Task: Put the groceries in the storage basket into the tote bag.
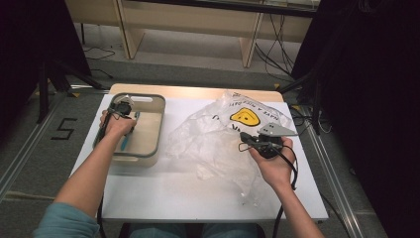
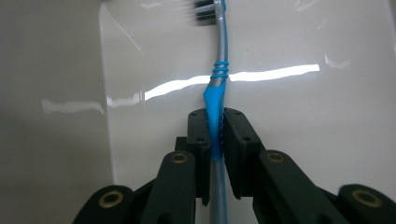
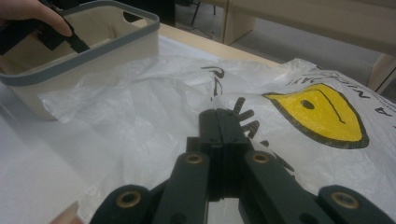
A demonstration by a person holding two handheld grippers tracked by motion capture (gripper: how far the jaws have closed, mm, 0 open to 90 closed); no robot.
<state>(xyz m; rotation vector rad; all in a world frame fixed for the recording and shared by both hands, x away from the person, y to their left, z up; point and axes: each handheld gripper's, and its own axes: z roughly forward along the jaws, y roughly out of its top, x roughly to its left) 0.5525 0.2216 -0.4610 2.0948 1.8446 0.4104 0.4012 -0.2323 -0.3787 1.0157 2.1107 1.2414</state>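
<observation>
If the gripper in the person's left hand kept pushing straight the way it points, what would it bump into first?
Most likely the pale inner surface of the bin. The left gripper points into it, jaws closed on a blue toothbrush whose bristle end leads, so the brush head would probably touch first. Depth is hard to judge.

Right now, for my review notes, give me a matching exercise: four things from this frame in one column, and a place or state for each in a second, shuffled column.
Things
1. toothbrush
2. plastic bag
3. bin
4. right tongs

Places or states
A. crumpled on the table's right half, yellow smiley print
B. shut, over the bag
C. clamped by its blue handle in the left tongs
D. stands at the table's left, grey rim

Pairs: 1-C, 2-A, 3-D, 4-B
</observation>
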